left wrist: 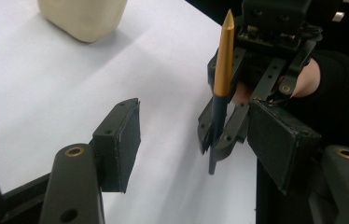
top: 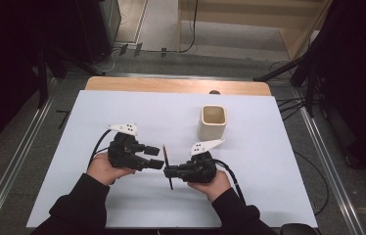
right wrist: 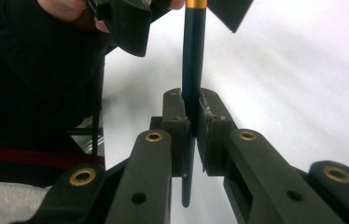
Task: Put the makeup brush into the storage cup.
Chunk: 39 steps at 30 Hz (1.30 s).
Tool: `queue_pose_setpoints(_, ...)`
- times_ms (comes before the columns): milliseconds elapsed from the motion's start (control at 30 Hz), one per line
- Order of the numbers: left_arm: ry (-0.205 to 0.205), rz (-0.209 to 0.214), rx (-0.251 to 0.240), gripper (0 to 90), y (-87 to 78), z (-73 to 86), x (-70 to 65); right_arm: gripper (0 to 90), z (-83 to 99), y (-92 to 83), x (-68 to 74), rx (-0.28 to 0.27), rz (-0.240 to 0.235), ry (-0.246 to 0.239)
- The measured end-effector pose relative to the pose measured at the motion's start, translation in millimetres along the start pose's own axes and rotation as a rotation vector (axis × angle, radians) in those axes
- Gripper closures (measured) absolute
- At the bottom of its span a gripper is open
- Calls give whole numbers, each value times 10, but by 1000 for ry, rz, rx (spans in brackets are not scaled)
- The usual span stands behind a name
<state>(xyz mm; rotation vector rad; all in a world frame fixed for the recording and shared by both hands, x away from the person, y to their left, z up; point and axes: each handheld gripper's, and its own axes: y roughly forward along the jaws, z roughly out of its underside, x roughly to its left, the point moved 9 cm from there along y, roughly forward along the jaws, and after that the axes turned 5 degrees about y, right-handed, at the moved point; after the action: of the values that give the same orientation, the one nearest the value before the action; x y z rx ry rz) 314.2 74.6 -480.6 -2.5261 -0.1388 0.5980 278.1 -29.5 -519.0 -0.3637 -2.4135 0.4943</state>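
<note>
The right tool [top: 167, 171] pinches a pen [top: 167, 166] between its pads, gripping the dark barrel near the lower end, so that the gold tapered end stands up and away from the jaws. In the right gripper view the two pads [right wrist: 177, 116] press tight on the barrel [right wrist: 192, 70] with no gap. The left tool [top: 156, 157] faces it from just beside, its jaws spread on either side of the pen's upper part without touching it; in the left gripper view the pen [left wrist: 221, 79] stands in the gap between the two pads, nearer the far one [left wrist: 275, 140].

The step in hand looks like a handover that leaves the pen with the right tool. To do it well, the left tool should draw straight back along its own axis, keeping its jaws wide so that neither pad brushes the gold end and levers the pen out of line. The right tool should keep its squeeze steady, since the grip sits low on a long thin barrel that could swing. A cream square cup [top: 213, 122], open at the top, stands beyond the right tool, near but apart, a likely place for the pen.

The worktop [top: 122, 107] is a plain white sheet over a wooden board. Around it the room is dark, with grey floor, metal rails, black stands and loose cables.
</note>
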Motion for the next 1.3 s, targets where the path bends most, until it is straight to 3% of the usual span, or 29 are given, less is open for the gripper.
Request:
queue_pose_setpoints(267, 7, -30, 9, 346, -60, 63, 25, 838, -37, -89, -54, -26, 28, 6)
queue_pose_setpoints(667, 59, -96, 50, 323, -82, 165, 60, 838, -47, -137, -95, -30, 54, 11)
queue_pose_setpoints(1000, 163, -195, 84, 306, -115, 243, 89, 838, -48, -168, -135, -29, 77, 22)
queue_pose_setpoints(1300, 153, -228, 118, 287, -152, 359, 122, 838, -53, -189, -147, -32, 87, 21)
